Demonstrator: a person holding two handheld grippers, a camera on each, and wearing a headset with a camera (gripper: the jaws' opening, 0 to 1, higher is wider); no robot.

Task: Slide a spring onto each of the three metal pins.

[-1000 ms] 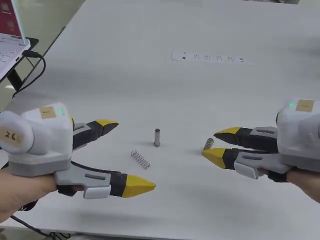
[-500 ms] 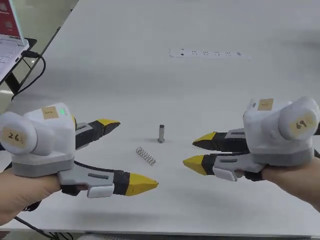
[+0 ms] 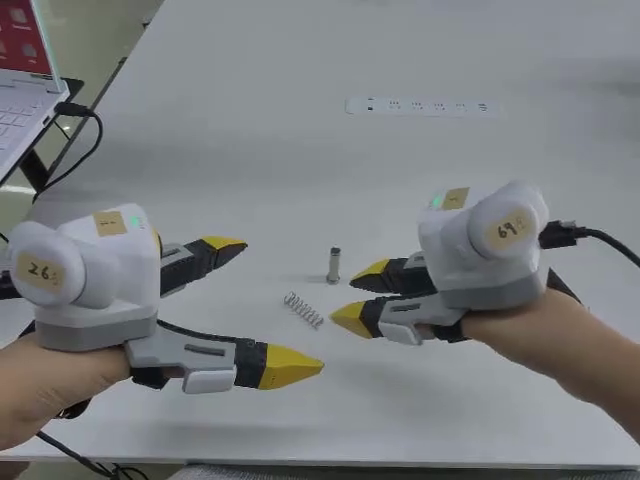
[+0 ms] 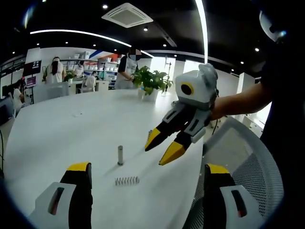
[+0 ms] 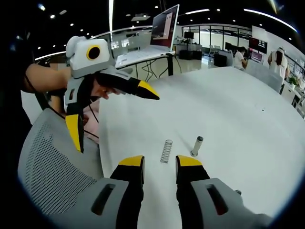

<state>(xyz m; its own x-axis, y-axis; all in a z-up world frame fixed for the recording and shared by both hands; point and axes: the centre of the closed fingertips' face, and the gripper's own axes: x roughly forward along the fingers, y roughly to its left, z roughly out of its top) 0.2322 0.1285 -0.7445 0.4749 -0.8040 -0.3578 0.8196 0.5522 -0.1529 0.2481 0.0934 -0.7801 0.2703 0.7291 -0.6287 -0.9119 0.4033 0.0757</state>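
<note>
Plainly, the spring is looking like a light, thin coil of wire. It is likely to squash along its length, roll on its side and skid across the smooth white table if nudged. As a judgement, the jaws are best closing gently across the coil's middle, from either side, leaving one end free to go over the pin. Pinching hard, or at the very tip, is risking a bent coil or a flick away.

The spring is lying flat on the table, just beside the pin but not touching it, on the side nearer the person. The pin is standing upright. The right gripper is hovering near the spring with its yellow tips pointing toward it, jaws parted by a narrow gap and holding nothing. In the right gripper view the coil is lying just ahead of that gap, with the pin a little to its right. The left gripper is waiting farther off on the other side, jaws spread wide and empty, so the spring is lying between the two grippers.
</note>
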